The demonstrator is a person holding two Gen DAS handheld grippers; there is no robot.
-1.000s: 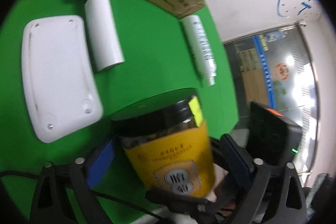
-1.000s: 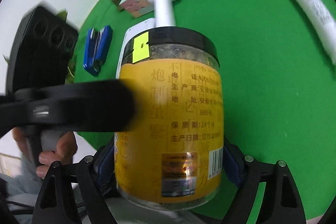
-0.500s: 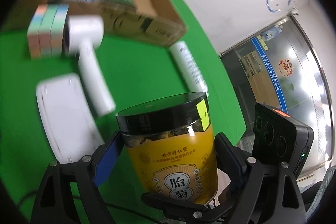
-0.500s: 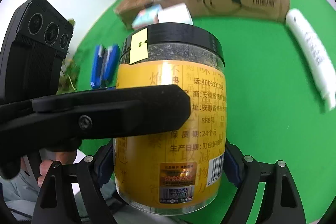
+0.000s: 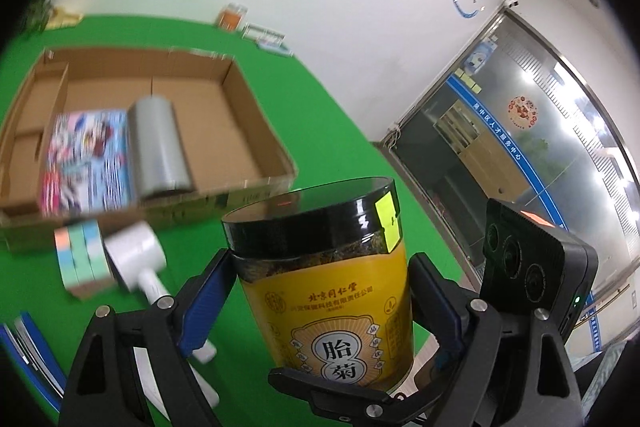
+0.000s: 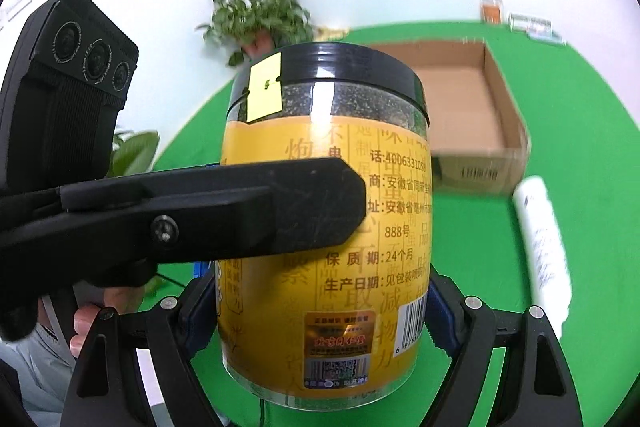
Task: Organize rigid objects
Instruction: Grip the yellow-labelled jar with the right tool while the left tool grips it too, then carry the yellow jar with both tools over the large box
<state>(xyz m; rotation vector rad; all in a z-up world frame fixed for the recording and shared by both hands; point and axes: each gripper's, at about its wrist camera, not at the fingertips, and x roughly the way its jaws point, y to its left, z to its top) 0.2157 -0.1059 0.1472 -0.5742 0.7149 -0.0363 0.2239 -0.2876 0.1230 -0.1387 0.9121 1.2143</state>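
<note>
A yellow-labelled jar [image 5: 332, 291] with a black lid is held upright in the air between both grippers. My left gripper [image 5: 320, 291] is shut on the jar's sides. My right gripper [image 6: 320, 303] is also shut on the jar [image 6: 328, 235], and a left finger [image 6: 224, 211] crosses its label in the right wrist view. An open cardboard box [image 5: 208, 107] lies on the green table beyond, holding a colourful packet [image 5: 86, 159] and a grey roll [image 5: 160, 143]. The box also shows in the right wrist view [image 6: 464, 115].
On the green table [image 5: 320, 131] lie a pastel block stack [image 5: 80, 259], a white hair dryer [image 5: 140, 267] and a blue stapler [image 5: 28, 351]. A white tube [image 6: 544, 247] lies right of the jar. A potted plant [image 6: 264, 19] stands at the table's far edge.
Both grippers have lifted and tilted the jar upward. The views now look over the box's open top and the wall, and the white tray has dropped out of sight.
</note>
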